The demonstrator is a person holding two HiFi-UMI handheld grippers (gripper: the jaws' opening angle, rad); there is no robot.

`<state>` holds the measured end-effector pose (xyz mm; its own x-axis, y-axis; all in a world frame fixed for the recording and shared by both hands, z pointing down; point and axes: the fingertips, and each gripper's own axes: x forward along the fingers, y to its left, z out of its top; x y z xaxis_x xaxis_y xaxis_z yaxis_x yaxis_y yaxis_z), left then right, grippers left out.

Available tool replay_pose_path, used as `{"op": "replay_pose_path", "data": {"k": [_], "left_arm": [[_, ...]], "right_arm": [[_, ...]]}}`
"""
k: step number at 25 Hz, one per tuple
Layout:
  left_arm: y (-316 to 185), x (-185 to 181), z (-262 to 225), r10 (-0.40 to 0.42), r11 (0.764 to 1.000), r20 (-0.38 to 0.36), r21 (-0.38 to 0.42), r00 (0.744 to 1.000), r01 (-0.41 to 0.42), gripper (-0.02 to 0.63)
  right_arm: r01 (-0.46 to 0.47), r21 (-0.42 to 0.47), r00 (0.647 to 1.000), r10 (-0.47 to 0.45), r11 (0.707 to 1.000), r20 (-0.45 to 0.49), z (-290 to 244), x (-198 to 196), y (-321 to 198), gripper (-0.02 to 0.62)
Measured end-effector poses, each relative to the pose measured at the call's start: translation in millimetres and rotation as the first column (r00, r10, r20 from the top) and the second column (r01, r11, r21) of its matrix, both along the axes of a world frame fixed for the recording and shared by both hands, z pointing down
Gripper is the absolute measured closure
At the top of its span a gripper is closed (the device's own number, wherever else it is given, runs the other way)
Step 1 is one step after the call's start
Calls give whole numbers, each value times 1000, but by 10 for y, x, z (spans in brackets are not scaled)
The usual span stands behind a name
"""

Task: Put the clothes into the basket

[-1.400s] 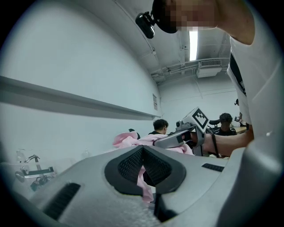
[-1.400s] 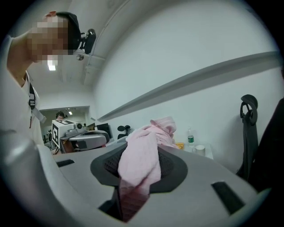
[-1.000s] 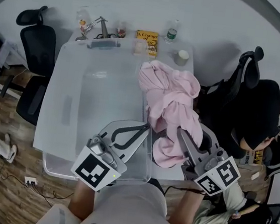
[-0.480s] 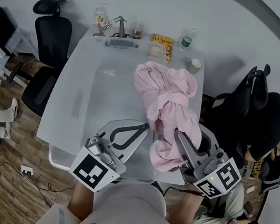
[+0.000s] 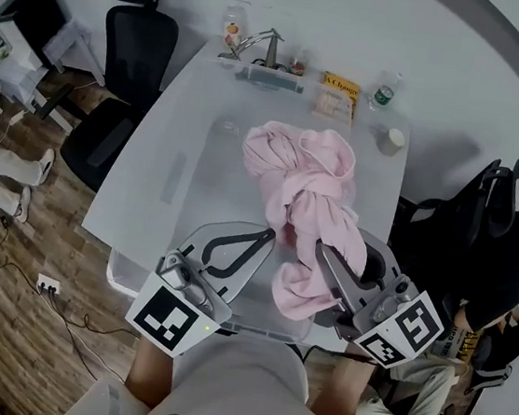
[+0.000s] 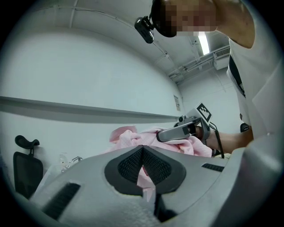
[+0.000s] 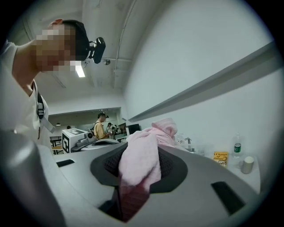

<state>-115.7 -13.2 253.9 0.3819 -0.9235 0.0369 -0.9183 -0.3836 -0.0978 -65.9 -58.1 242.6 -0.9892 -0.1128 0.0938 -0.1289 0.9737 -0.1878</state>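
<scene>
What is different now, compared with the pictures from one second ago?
The left tongs and the right tongs carried the crumpled pink cloth garment leftward, from the right edge of the clear plastic basket to further over it. Both stayed shut on it; the basket did not move.

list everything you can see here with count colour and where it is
pink cloth garment: one, pink, bunched on the table's right half
clear plastic basket: one, see-through, on the table left of the garment
white table: one, white, centre of the head view
yellow book: one, yellow, table's far edge
plastic bottle with a green label: one, clear, right of the book
white cup: one, white, far right corner
black office chairs: two, black, one left of the table, one right of it
left gripper: one, grey, shut on the garment's edge
right gripper: one, grey, shut on the garment
</scene>
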Motion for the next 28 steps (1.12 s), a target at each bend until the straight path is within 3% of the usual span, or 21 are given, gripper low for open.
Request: {"op": "replay_pose_path", "data": {"k": [17, 28], "left_arm": [[464, -668, 377, -186, 979, -64, -91, 980, 180, 600], [617, -767, 633, -240, 963, -87, -148, 967, 226, 600]], "right_arm": [[183, -102, 976, -193, 978, -100, 636, -798, 412, 471], [268, -168, 941, -296, 949, -166, 1036, -1001, 646, 471]]}}
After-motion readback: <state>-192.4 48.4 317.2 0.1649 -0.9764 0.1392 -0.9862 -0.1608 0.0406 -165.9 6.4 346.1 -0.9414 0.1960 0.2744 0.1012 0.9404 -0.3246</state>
